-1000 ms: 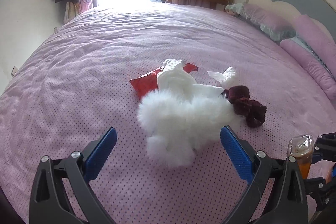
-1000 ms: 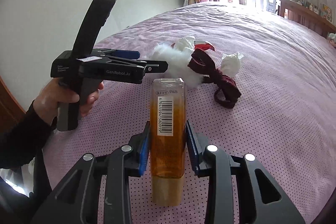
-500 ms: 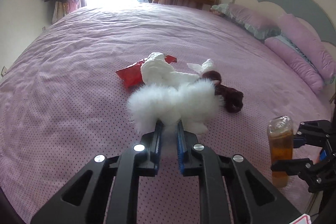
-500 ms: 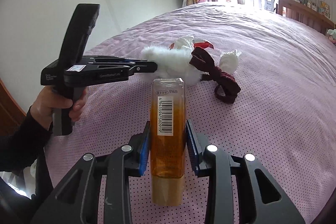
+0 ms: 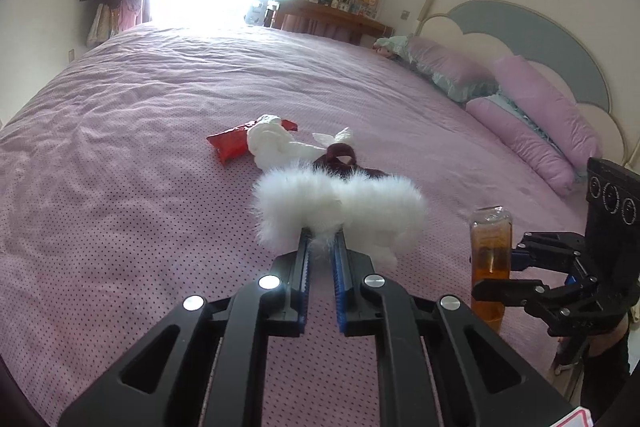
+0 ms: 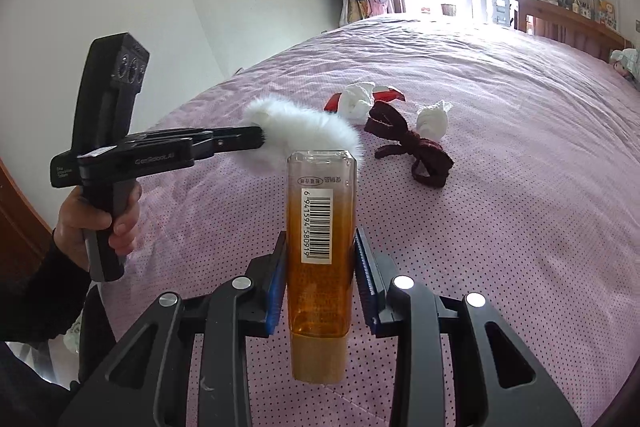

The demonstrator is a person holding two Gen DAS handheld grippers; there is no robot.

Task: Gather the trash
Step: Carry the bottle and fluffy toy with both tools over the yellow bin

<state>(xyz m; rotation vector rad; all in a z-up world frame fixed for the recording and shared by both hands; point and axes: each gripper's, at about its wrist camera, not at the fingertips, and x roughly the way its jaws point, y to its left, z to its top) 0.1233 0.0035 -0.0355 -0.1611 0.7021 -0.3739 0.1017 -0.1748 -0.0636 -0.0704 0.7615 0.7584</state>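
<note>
Now the white fluffy piece (image 5: 340,211) hangs crosswise just beyond the left gripper (image 5: 322,247), pinched at mid-length clear of the bedspread (image 5: 120,147); a second ago the blue pads stood wide around it on the bed. Right gripper (image 6: 320,267) clamps the amber bottle (image 6: 320,247) upright. Red wrapper (image 5: 230,145), tissues (image 5: 272,143) and dark ribbon (image 6: 412,147) lie ahead of both

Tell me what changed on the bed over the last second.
The left tongs, open a second ago, closed on the white fluffy piece and lifted it off the bedspread, towards the camera. The right tongs kept their grip on the amber bottle. The red wrapper, crumpled tissues and dark red ribbon stayed put.
</note>
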